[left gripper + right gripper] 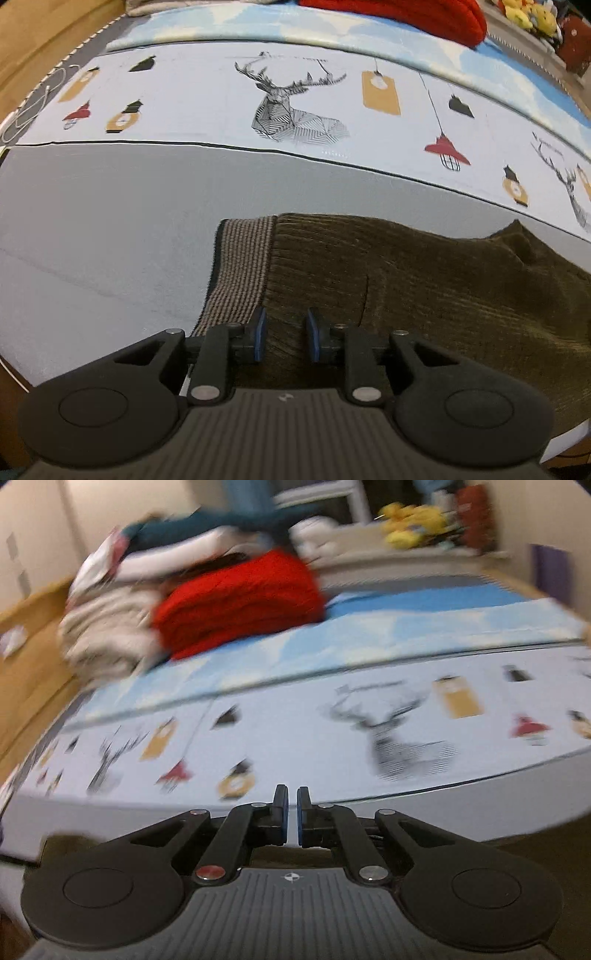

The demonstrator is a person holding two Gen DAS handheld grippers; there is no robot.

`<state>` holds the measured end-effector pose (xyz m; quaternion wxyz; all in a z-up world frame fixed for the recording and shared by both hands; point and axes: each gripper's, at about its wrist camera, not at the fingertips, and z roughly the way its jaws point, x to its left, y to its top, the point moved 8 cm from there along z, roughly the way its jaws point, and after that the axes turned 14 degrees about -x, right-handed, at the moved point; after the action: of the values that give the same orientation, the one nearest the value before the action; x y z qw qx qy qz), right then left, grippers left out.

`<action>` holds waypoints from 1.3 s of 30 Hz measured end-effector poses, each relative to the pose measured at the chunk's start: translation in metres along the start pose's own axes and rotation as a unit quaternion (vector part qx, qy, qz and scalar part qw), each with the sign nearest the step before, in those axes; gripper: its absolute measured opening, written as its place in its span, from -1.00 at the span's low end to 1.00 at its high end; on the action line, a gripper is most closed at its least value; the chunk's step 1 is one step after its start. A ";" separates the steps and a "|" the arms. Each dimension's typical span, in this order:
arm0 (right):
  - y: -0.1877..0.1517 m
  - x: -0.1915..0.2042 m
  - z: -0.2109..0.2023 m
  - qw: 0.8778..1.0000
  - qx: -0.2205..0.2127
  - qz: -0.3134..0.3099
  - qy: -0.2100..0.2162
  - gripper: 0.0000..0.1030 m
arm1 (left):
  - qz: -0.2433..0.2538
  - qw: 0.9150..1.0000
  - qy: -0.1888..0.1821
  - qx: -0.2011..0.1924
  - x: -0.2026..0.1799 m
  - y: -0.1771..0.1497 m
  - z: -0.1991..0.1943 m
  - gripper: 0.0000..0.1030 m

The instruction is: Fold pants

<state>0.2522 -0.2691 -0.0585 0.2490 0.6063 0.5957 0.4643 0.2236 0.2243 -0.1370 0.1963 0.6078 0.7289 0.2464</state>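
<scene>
Pants of dark olive ribbed fabric lie on the grey bedsheet, striped waistband leftward, beneath the parted left gripper; the right gripper is nearly closed, empty.

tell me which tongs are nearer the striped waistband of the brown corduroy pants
Left. The left tongs hover open right over the brown corduroy pants, beside the striped waistband. The right tongs, nearly closed, point at the printed bedsheet; no waistband shows there.
</scene>
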 end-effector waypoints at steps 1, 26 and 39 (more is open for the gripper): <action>-0.005 0.013 0.010 1.000 0.017 -0.008 0.015 -0.89 | 0.000 1.000 0.000 -0.001 0.000 0.000 0.001 -0.50; -0.061 0.154 0.171 0.960 0.152 -0.072 0.225 -0.86 | 0.010 1.000 0.006 -0.018 0.016 0.017 0.025 -0.43; -0.012 0.028 0.137 0.991 0.037 -0.125 -0.035 -0.51 | 0.016 0.998 0.043 0.034 0.035 -0.004 0.046 0.02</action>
<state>0.3604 -0.2059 -0.1223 0.3031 0.5518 0.6741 0.3863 0.2408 0.2634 -0.1761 0.1399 0.6142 0.7352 0.2503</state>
